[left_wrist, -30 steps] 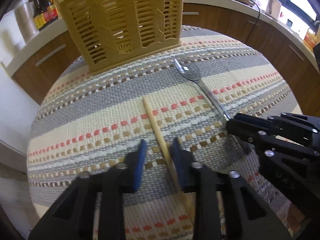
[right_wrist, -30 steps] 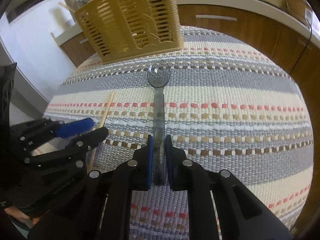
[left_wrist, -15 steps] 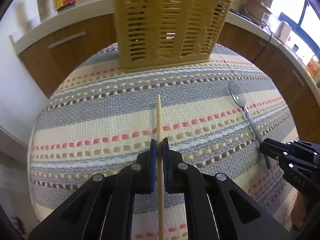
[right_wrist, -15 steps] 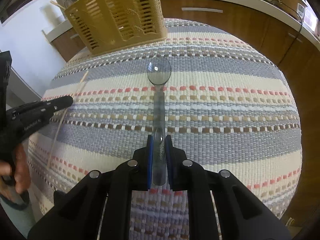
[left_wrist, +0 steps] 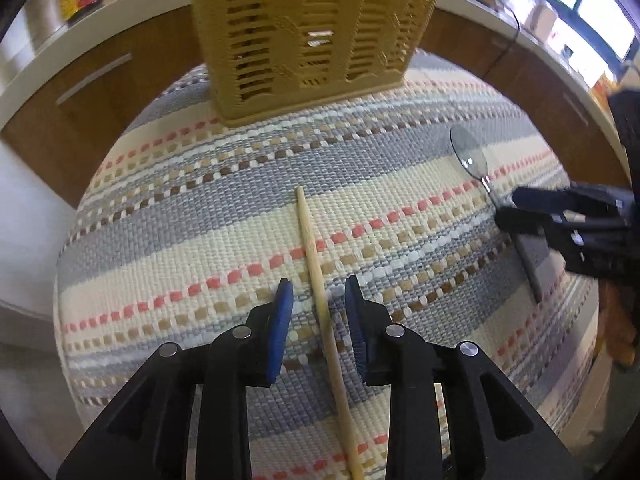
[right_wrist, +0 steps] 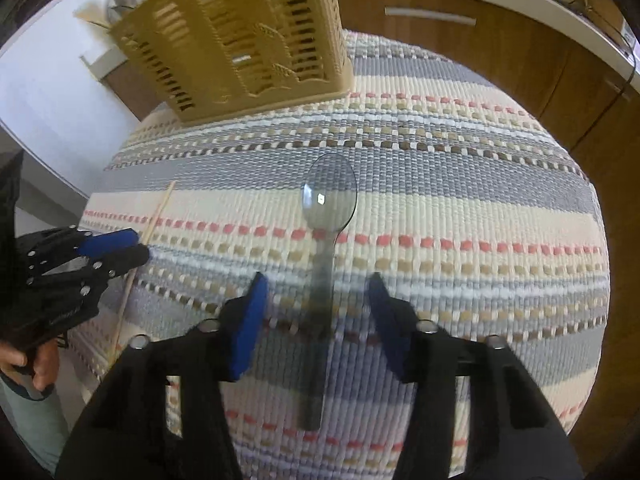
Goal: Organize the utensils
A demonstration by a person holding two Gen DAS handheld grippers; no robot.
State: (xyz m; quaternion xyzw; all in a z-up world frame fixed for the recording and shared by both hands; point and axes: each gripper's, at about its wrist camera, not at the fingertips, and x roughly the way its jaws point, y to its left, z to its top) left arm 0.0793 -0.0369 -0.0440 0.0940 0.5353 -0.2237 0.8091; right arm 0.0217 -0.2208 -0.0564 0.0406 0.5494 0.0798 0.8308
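in the left wrist view the left gripper (left_wrist: 318, 304) fills the lower middle of the frame, its jaws opening, the blue pads (left_wrist: 282, 320) standing clear on either side of a wooden chopstick (left_wrist: 316, 276). the chopstick lies flat on the striped woven mat (left_wrist: 200, 208), running from the centre of the frame down to the bottom edge, and passes between the pads without either one pressing on it: the grip is released. at the top centre a tan slotted plastic utensil basket (left_wrist: 312, 32) stands upright on the far edge of the mat, well apart from the chopstick's tip. at the right edge of this frame the right gripper (left_wrist: 560, 224) shows as a black shape over the handle of a clear plastic spoon (left_wrist: 470, 156), whose bowl lies on a grey stripe at the upper right.

in the right wrist view the right gripper (right_wrist: 316, 312) takes the lower middle, its jaws opening too, pads wide of the spoon (right_wrist: 328, 208). the spoon lies on the mat (right_wrist: 480, 208) with its bowl up toward the centre of the frame and its handle running down between the fingers, untouched by them, so this one is let go as well. the basket (right_wrist: 236, 36) sits at the upper left. at the left edge the left gripper (right_wrist: 116, 248) hangs over the chopstick (right_wrist: 156, 216), with a person's hand (right_wrist: 28, 360) on its grip at the lower left.
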